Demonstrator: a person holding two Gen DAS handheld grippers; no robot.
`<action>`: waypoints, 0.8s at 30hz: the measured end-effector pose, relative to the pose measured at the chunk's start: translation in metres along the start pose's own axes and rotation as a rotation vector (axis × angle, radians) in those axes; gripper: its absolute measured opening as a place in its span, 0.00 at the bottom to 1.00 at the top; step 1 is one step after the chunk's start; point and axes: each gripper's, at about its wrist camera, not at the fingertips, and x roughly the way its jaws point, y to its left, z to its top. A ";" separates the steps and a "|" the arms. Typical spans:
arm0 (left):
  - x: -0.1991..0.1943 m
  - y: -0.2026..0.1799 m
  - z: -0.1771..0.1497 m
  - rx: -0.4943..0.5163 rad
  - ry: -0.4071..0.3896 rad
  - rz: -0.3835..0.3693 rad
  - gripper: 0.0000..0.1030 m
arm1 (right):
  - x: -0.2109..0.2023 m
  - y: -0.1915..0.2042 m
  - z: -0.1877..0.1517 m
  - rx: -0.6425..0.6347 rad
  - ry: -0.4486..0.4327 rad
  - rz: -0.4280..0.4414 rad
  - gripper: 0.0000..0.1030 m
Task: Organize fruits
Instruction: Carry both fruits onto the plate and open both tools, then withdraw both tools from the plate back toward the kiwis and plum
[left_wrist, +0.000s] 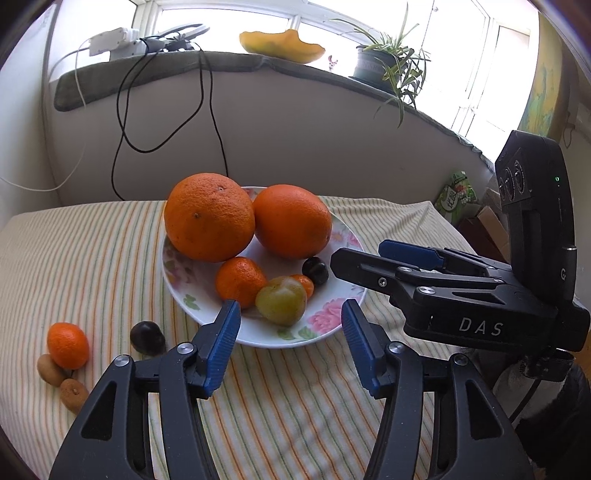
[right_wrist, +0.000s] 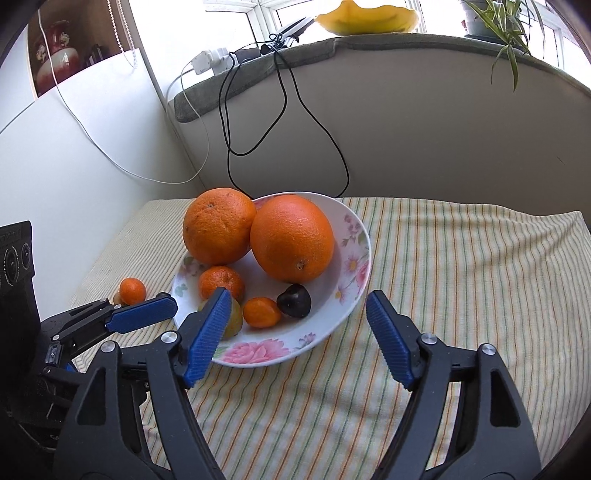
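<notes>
A floral plate (left_wrist: 327, 314) on the striped cloth holds two big oranges (left_wrist: 208, 218) (left_wrist: 291, 221), a mandarin (left_wrist: 240, 282), a yellow-green fruit (left_wrist: 281, 300), a smaller mandarin (left_wrist: 306, 284) and a dark fruit (left_wrist: 315, 270). Left of the plate lie a loose mandarin (left_wrist: 67, 345), a second dark fruit (left_wrist: 147, 338) and two small brown fruits (left_wrist: 50, 369). My left gripper (left_wrist: 291, 319) is open at the plate's near rim, holding nothing. My right gripper (right_wrist: 297, 299) is open over the plate (right_wrist: 258, 350), also holding nothing. In the right wrist view its left finger hides part of the yellow-green fruit (right_wrist: 236, 321).
The striped cloth (right_wrist: 461, 266) stretches to the right of the plate. Black cables (right_wrist: 284, 96) hang down the wall behind. The sill above carries a potted plant (left_wrist: 373, 62), a yellow bowl (left_wrist: 280, 42) and a power strip (left_wrist: 110, 40). A green packet (left_wrist: 456, 195) lies off the table's right edge.
</notes>
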 end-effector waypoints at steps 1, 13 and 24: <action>0.000 0.000 -0.001 0.000 0.002 0.002 0.55 | 0.000 -0.001 0.000 0.005 -0.002 0.000 0.81; -0.005 0.001 -0.004 -0.010 0.005 0.025 0.62 | -0.006 -0.008 -0.001 0.043 -0.001 -0.013 0.83; -0.025 0.010 -0.008 -0.022 -0.021 0.043 0.63 | -0.017 0.011 -0.003 0.020 -0.005 -0.015 0.83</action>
